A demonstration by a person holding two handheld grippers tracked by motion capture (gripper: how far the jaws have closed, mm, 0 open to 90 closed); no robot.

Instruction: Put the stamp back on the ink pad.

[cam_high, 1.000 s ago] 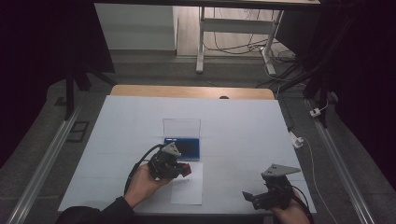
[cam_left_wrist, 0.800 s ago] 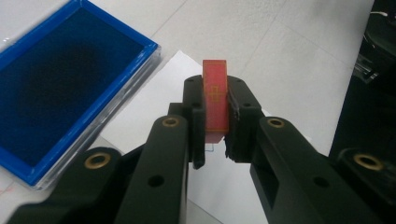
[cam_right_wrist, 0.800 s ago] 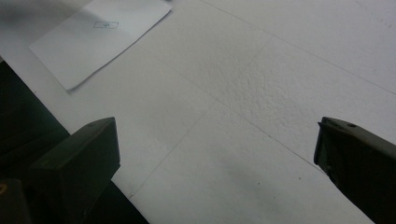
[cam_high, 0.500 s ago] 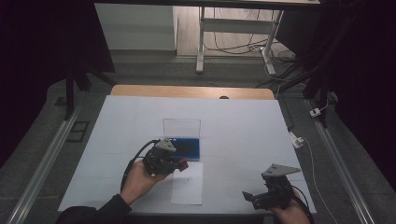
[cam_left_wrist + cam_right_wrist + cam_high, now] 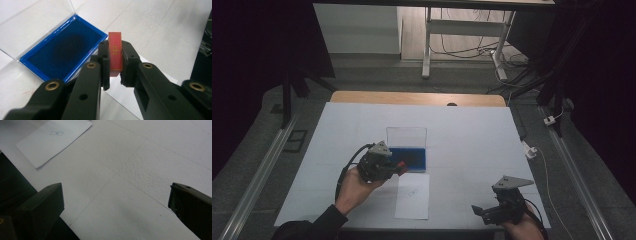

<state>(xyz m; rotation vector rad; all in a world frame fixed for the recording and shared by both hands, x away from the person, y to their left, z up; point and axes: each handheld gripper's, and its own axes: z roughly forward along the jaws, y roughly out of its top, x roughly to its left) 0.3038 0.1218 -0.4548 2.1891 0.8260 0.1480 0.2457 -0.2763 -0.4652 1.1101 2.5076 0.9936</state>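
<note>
High overhead, gripper close-ups — shared paper [image 5: 412, 195].

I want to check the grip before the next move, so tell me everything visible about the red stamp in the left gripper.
The red stamp is a small, flat-sided rectangular block, red with a thin gold border line and a gold mark on its upward face. It looks like plastic or lacquered wood. The left gripper clamps it by its two broad sides, one end poking out beyond the jaws. It hangs above the table beside the open blue ink pad, touching only the jaws.
</note>
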